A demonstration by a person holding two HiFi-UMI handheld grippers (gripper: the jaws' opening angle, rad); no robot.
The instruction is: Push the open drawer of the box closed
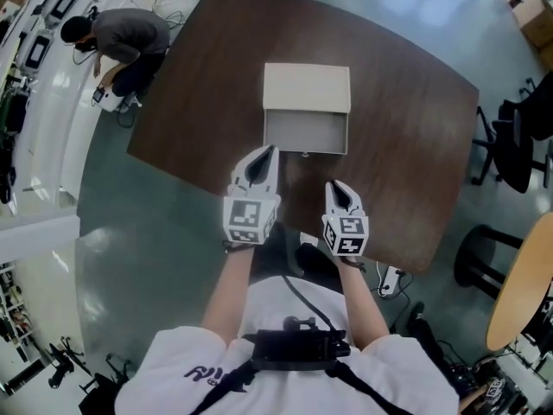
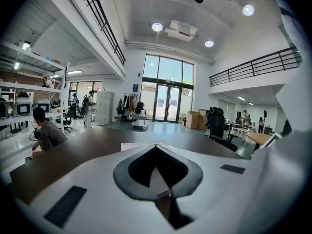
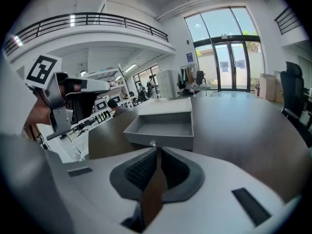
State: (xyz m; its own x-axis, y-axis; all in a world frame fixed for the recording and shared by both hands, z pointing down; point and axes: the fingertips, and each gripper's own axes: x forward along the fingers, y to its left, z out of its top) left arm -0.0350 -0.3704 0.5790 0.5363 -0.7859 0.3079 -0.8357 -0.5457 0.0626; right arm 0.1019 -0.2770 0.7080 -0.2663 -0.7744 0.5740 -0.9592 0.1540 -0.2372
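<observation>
A beige box (image 1: 307, 87) stands on the dark brown table (image 1: 406, 145). Its grey drawer (image 1: 305, 133) is pulled out toward me and looks empty. In the right gripper view the drawer (image 3: 163, 126) lies just ahead, with its small knob (image 3: 152, 143) right past the tips. My right gripper (image 1: 339, 186) (image 3: 157, 151) is shut and empty, a short way in front of the drawer's right half. The left gripper (image 1: 265, 152) (image 2: 155, 146) is shut and empty too, its tip close to the drawer's front left corner. The box top (image 2: 134, 146) barely shows beyond the left tips.
A person (image 1: 121, 41) crouches on the floor beyond the table's far left corner. Black chairs (image 1: 518, 137), a stool (image 1: 484, 258) and a round wooden table (image 1: 529, 288) stand at the right. A power strip (image 1: 393, 277) lies on the floor near my right arm.
</observation>
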